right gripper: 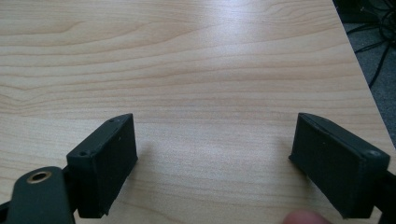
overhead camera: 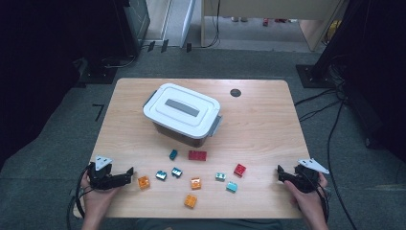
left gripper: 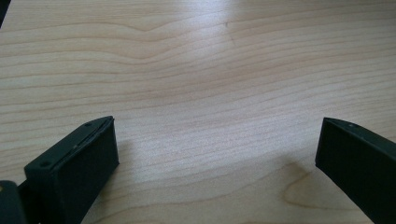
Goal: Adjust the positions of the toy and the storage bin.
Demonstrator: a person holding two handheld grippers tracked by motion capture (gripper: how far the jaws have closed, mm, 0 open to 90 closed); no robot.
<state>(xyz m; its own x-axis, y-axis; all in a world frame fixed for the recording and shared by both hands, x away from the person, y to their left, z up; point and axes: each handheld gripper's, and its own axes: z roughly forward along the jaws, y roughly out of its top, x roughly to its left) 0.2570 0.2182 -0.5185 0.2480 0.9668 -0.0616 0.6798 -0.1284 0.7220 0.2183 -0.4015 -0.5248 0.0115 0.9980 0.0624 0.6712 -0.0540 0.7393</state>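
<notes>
Left claw (overhead camera: 128, 174): gaping empty, resting nearest the orange brick (overhead camera: 143, 182).
Right claw (overhead camera: 282, 174): gaping empty, waiting at the bench (overhead camera: 268, 124) edge.

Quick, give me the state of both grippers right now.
Left gripper: open, jaws wide apart over bare table, holding nothing.
Right gripper: open, jaws wide apart over bare table, holding nothing.
</notes>
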